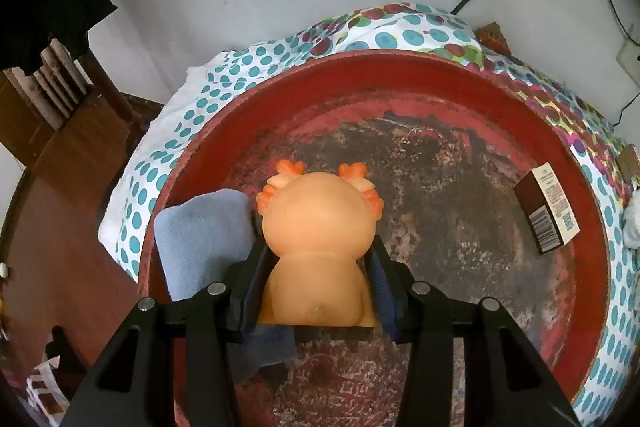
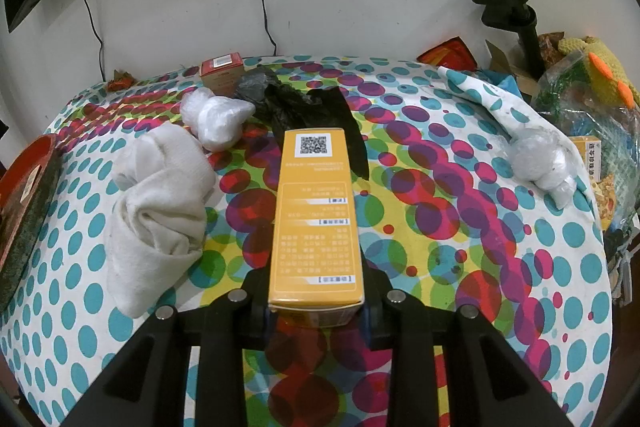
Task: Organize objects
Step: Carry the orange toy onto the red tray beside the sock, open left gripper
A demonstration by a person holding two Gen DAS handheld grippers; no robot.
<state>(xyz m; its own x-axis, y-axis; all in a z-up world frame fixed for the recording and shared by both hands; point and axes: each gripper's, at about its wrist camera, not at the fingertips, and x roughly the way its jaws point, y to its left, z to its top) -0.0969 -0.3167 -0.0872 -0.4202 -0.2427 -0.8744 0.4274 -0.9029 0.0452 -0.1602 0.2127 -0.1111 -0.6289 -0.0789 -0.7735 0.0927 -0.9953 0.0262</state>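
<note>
My left gripper (image 1: 318, 277) is shut on an orange axolotl toy (image 1: 318, 227) and holds it over the big round red tray (image 1: 400, 75). A folded blue cloth (image 1: 200, 235) lies in the tray at the left, under the left finger. A brown box (image 1: 548, 213) leans on the tray's right wall. My right gripper (image 2: 316, 295) is shut on a long yellow box (image 2: 314, 211) with a QR code, held above the dotted tablecloth (image 2: 460, 247).
On the cloth in the right wrist view lie a white towel (image 2: 160, 211), two clear plastic bundles (image 2: 216, 119) (image 2: 540, 163), a black bag (image 2: 304, 107) and a small red box (image 2: 222, 69). The tray's edge (image 2: 28, 195) shows at left. Clutter stands at the right.
</note>
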